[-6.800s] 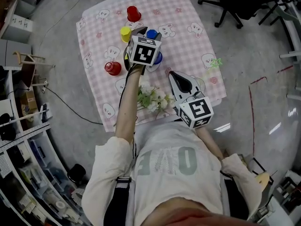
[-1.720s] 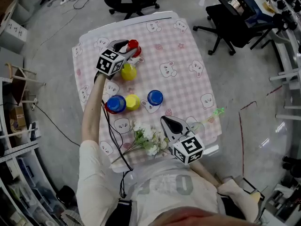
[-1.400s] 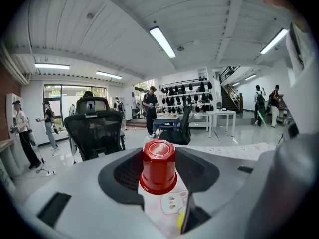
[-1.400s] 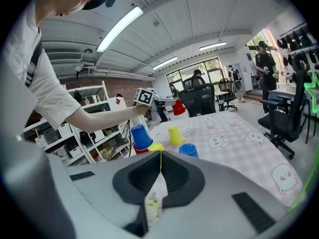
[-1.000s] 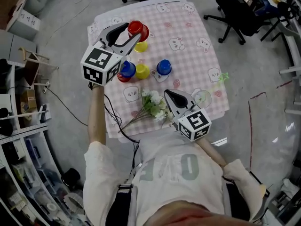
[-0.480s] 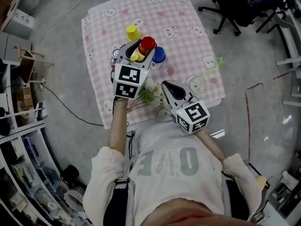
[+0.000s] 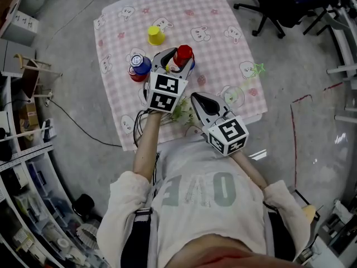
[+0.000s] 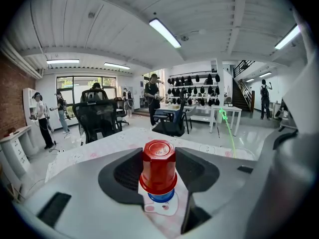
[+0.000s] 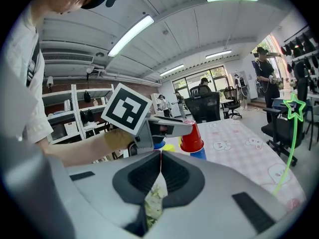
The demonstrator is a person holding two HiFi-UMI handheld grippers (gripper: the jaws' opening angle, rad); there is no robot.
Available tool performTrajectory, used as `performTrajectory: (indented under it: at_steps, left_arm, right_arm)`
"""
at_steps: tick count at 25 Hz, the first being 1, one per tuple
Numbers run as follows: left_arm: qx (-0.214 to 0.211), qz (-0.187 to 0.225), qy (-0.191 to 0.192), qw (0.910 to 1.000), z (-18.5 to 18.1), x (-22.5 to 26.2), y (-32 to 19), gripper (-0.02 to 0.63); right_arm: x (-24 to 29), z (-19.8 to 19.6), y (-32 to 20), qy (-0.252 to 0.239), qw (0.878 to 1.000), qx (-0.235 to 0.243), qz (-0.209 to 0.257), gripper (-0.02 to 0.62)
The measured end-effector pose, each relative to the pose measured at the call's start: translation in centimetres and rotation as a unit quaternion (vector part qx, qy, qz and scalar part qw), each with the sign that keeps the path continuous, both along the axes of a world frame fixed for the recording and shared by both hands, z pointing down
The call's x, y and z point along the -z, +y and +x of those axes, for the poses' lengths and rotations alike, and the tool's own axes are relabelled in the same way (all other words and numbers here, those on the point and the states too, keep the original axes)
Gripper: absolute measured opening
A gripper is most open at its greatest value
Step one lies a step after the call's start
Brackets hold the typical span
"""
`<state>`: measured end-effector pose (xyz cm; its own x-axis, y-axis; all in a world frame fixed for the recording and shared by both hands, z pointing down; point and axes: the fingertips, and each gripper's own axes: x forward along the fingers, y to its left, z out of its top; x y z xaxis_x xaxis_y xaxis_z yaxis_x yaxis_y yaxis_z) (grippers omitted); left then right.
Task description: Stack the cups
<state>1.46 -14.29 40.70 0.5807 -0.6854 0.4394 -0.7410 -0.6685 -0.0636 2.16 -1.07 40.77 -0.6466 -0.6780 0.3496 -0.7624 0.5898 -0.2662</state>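
The left gripper point(image 7: 175, 63) pinches an upturned red plastic cup point(image 8: 158, 164), its jaws spread wide and pressed against the cup's sides. The red cup sits over an upturned blue plastic cup point(image 8: 161, 197), whose rim shows just beneath it. Whether it is fully seated I cannot tell. The blue cup stands on a pink checked cloth printed with cartoon animals point(image 7: 220, 21). Near the blue cup, to its left in the head view, stands a second pair point(image 7: 139, 67), blue over red. Beyond it, a lone yellow plastic cup point(image 7: 155, 35) stands. On the person's side of the blue cup lie white flowers point(image 9: 152, 206), and over them hovers the right gripper point(image 9: 160, 156), jaws pressed together.
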Motion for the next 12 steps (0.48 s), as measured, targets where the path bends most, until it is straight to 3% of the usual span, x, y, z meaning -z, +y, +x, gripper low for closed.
performTrajectory:
  at_steps: [6, 12]
  left_arm:
    - [0.003, -0.023, 0.003, 0.9997, -0.1, -1.5, -1.1, 0.219]
    - [0.005, -0.02, -0.028, 0.9994, -0.7, -1.9, -0.8, 0.219]
  right_arm:
    - [0.1, 0.0, -0.5, 0.001, 1.0, -0.004, -0.002, 0.029]
    - [-0.1, -0.1, -0.6, 0.002, 1.0, -0.006, -0.006, 0.029]
